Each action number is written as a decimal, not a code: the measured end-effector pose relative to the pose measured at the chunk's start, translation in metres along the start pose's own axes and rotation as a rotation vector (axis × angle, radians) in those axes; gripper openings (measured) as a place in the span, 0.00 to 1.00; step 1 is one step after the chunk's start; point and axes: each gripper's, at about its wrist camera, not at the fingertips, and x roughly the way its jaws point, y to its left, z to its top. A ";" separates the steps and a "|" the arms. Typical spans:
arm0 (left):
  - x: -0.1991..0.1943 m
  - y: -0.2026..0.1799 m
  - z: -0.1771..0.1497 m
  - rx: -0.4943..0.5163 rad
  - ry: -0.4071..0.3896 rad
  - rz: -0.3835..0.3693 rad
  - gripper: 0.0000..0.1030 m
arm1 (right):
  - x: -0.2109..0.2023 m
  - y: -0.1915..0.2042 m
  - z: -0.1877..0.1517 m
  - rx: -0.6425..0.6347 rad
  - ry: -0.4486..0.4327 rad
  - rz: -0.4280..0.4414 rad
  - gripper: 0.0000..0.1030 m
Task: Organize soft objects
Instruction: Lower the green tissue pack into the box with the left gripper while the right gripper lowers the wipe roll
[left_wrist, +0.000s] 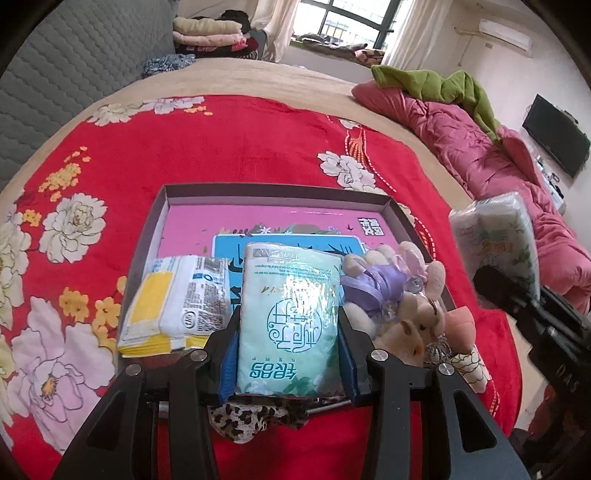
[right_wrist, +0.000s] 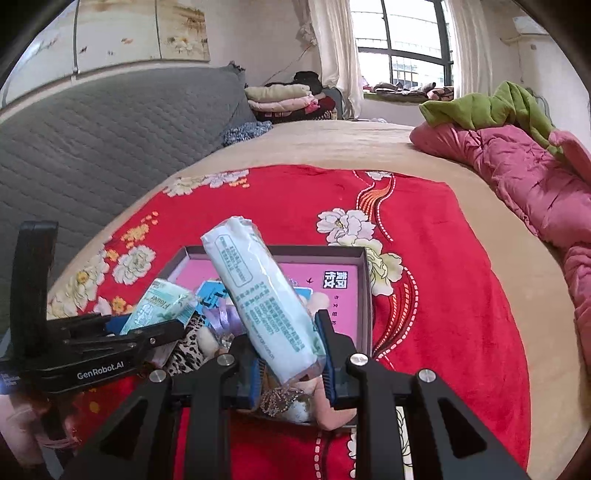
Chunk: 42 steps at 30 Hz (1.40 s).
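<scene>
My left gripper (left_wrist: 287, 354) is shut on a mint-green tissue pack (left_wrist: 290, 317), held over the near edge of a shallow box (left_wrist: 280, 192) with a pink floor. My right gripper (right_wrist: 286, 354) is shut on a pale blue tissue pack (right_wrist: 258, 295), tilted up to the left above the same box (right_wrist: 364, 280). That pack shows at the right of the left wrist view (left_wrist: 496, 240). The left gripper and its pack show in the right wrist view (right_wrist: 162, 306). In the box lie a white and yellow wipes pack (left_wrist: 177, 299) and a plush toy with a purple ribbon (left_wrist: 391, 295).
The box sits on a red floral blanket (left_wrist: 207, 147) on a bed. A leopard-print cloth (left_wrist: 251, 417) lies under my left gripper. A pink quilt (left_wrist: 480, 147) with a green garment (left_wrist: 443, 85) lies at the right. Folded blankets (left_wrist: 210, 33) are stacked at the far end.
</scene>
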 end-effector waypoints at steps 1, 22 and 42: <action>0.003 0.001 0.000 0.002 0.000 0.003 0.44 | 0.003 0.002 -0.001 -0.008 0.004 -0.010 0.25; 0.015 0.002 -0.001 -0.003 0.019 0.006 0.45 | 0.035 0.035 -0.014 -0.147 0.064 -0.088 0.27; 0.010 0.003 -0.003 -0.020 0.014 -0.005 0.52 | 0.013 0.043 -0.020 -0.170 0.019 -0.006 0.60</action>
